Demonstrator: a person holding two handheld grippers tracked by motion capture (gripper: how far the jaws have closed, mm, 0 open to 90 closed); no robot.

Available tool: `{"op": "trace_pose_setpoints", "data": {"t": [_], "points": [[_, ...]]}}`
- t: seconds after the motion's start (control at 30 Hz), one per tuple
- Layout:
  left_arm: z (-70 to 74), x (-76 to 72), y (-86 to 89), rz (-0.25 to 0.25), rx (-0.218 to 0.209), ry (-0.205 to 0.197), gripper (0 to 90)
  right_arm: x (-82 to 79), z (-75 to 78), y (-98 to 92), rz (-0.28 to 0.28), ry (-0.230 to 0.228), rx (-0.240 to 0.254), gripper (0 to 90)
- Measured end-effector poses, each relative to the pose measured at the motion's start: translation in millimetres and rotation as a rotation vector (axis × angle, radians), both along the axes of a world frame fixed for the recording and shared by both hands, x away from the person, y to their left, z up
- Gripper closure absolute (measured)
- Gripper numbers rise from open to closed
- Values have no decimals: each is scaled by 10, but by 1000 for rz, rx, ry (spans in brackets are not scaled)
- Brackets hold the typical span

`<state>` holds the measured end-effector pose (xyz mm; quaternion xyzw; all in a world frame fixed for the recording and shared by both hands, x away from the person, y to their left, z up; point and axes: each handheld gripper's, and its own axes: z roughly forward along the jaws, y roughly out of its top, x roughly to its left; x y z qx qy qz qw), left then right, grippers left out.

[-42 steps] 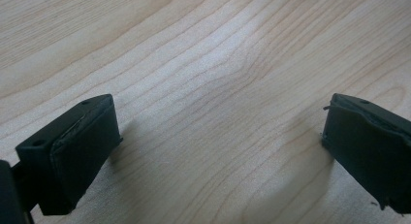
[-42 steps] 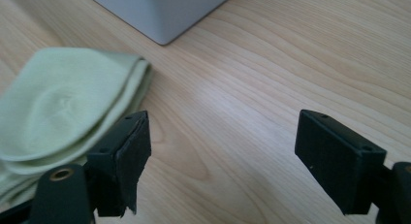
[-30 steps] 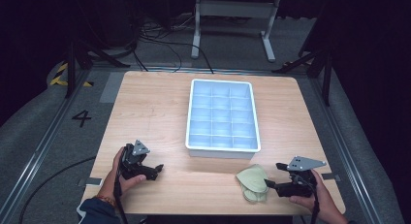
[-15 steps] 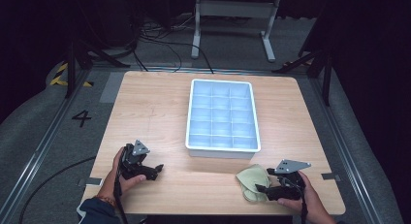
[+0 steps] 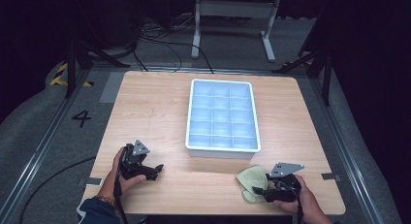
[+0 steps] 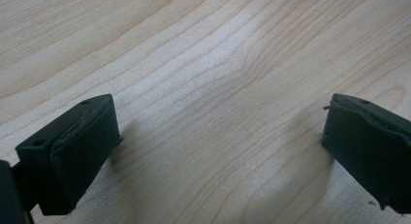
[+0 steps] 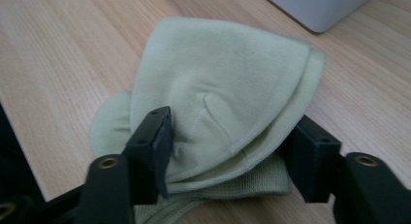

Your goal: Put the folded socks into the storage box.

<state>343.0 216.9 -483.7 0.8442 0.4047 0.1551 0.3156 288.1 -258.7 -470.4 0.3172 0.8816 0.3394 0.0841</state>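
Right gripper (image 7: pixel 228 151) jaws, just closing, pinch folded pale-green knitted cloth (image 7: pixel 218 88) to lift it toward white compartment tray (image 5: pixel 222 116); left gripper (image 6: pixel 213 151) rests released on wooden table (image 6: pixel 194 49).

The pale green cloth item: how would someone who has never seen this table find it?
Start at the white divided tray mid-table. Just off its near right corner lies the pale green cloth item, between the right gripper's jaws. It is the one soft, folded thing on the wood.

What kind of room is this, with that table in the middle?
Probably a lab or recording studio: a wooden table standing alone in a dark room, cables trailing over the floor, and a floor marking "4" beside a metal rail.
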Motion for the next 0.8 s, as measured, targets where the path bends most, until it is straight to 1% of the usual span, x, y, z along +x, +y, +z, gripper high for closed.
{"op": "trace_pose_setpoints", "data": {"t": [0.03,0.23,0.37,0.47,0.53,0.63,0.77,0.8], "points": [[0,0,0,0,0,0,2,0,0,0,0,0,0,459],[1,0,0,0,1,0,2,-13,15,13,45,21,15,642],[1,0,0,0,1,0,2,-9,16,12,51,21,19,679],[2,1,0,-1,1,1,2,-14,19,13,57,12,22,717],[0,1,0,-1,-1,0,2,-18,22,8,70,-3,23,738],[-1,0,-2,0,-3,3,2,-12,24,-7,67,-11,30,753],[0,1,0,-1,-1,0,2,-10,38,-29,64,-27,27,764],[-2,-1,-3,0,-6,5,2,-7,40,-35,64,-31,26,765]]}}
